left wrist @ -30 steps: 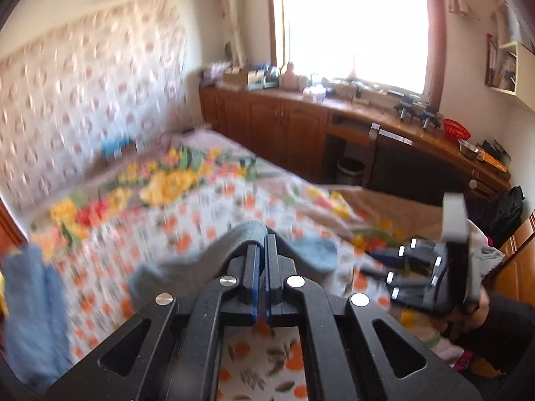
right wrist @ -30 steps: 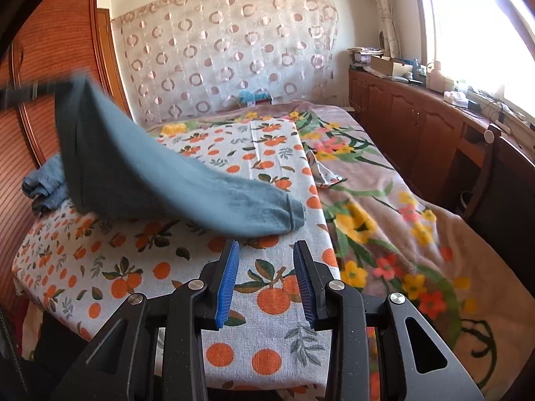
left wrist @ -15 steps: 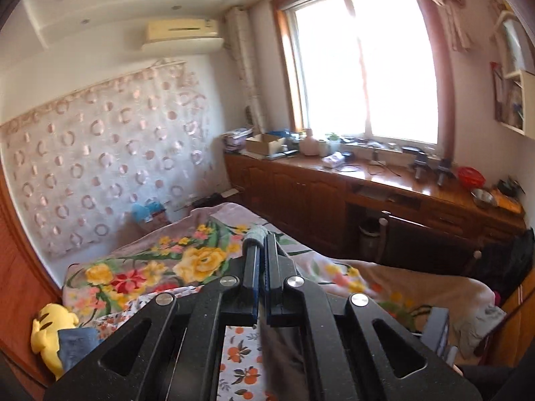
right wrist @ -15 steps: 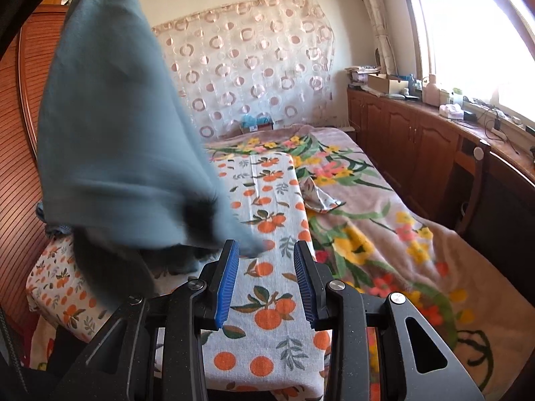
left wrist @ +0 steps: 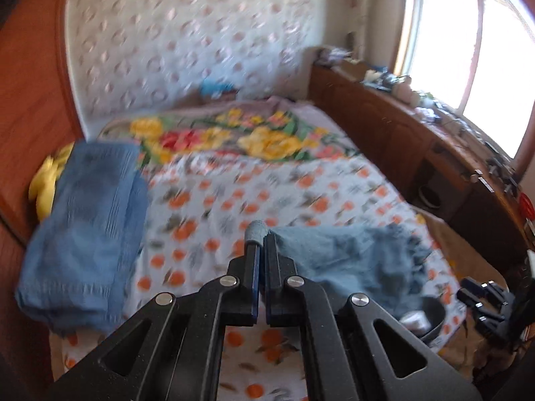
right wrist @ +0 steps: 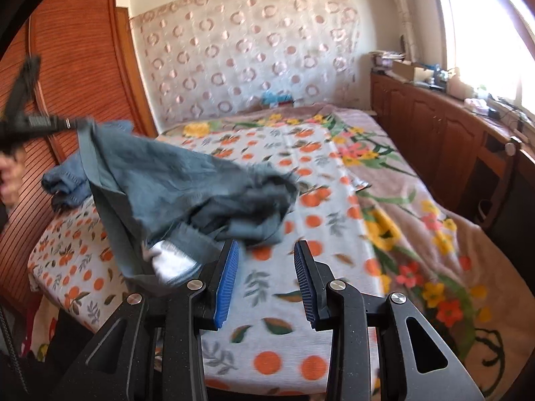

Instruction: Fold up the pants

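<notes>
Grey-blue pants (left wrist: 354, 260) hang from my left gripper (left wrist: 260, 234), which is shut on a bit of their edge and holds it above the bed. In the right wrist view the pants (right wrist: 187, 183) drape in the air from the left gripper (right wrist: 72, 123) down to the orange-print sheet (right wrist: 301, 200), bunched at the lower end. My right gripper (right wrist: 265, 267) is open and empty, just right of the hanging cloth, over the sheet. It also shows at the right edge of the left wrist view (left wrist: 488, 304).
A folded blue garment (left wrist: 83, 230) lies on the bed's left side by a yellow toy (left wrist: 46, 180). A floral blanket (right wrist: 401, 220) covers the right side. A wooden wardrobe (right wrist: 67, 77) stands left, a wooden counter (right wrist: 444, 123) under the window right.
My left gripper swung high with the pants, then came down to the left; the cloth now drapes onto the sheet. The right gripper stayed open and nearly still.
</notes>
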The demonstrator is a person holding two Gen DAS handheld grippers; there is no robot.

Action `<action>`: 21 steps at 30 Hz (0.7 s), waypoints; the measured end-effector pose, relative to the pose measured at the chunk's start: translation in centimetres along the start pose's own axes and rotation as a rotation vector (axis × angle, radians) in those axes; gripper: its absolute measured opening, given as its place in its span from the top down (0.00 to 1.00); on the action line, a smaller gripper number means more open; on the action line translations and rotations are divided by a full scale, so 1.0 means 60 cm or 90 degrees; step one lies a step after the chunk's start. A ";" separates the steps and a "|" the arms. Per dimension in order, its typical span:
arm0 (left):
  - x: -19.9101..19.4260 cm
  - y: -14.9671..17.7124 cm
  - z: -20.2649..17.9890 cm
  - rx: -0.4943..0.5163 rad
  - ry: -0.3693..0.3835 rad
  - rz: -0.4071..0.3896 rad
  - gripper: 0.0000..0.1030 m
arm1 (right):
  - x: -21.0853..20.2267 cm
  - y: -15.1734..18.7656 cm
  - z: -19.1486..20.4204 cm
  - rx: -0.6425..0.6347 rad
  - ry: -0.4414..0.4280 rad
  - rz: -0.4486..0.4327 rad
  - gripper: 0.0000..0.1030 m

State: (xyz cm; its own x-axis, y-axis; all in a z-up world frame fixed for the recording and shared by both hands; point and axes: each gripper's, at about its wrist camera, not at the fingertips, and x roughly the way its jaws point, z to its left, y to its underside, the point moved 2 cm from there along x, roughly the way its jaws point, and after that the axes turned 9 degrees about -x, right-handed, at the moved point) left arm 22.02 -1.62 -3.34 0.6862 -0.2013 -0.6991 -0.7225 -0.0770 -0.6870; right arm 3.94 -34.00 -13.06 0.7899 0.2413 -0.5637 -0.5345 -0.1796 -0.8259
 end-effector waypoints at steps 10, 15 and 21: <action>0.061 0.080 0.057 -0.059 0.001 0.057 0.97 | 0.060 -0.028 0.030 -0.038 -0.055 0.046 0.65; 0.066 0.101 0.081 -0.053 -0.004 0.057 0.80 | 0.088 -0.035 0.022 -0.049 -0.047 0.082 0.65; 0.050 0.127 0.091 -0.024 -0.011 0.051 0.70 | 0.114 -0.037 0.029 -0.052 -0.069 0.105 0.65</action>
State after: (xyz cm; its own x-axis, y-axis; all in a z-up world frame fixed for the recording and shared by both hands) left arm 19.04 2.52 -11.74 0.6277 -0.1913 -0.7546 -0.7772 -0.0986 -0.6215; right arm 9.99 -30.28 -15.10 0.6543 0.3025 -0.6931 -0.6246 -0.3004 -0.7208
